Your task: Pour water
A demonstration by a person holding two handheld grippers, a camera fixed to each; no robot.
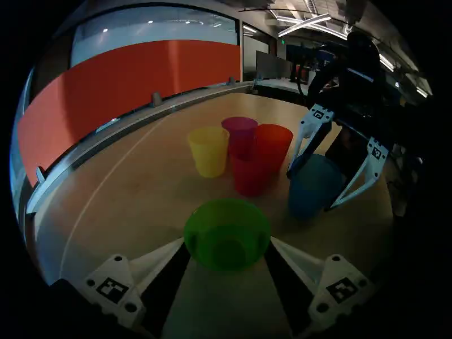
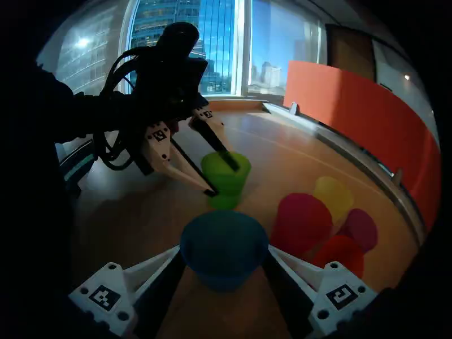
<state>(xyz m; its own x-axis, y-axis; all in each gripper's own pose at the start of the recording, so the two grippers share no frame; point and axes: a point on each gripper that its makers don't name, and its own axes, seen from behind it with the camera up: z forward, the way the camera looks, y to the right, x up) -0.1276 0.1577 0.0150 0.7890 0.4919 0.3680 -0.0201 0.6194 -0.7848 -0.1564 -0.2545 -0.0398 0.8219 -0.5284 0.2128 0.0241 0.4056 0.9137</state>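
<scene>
Pale wooden tabletop point(image 1: 141, 186) carries a cluster of yellow, magenta, orange and red plastic cups point(image 1: 243, 150), near which the left gripper point(image 1: 227, 250) pinches an upright translucent green plastic cup point(image 1: 227, 231) between its jaws, while the right gripper point(image 2: 224, 259) likewise clamps an upright blue plastic cup point(image 2: 224, 246).

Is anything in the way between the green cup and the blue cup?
No, nothing visible. Only bare table lies between the green cup and the blue cup; the other cups stand off to one side.
</scene>
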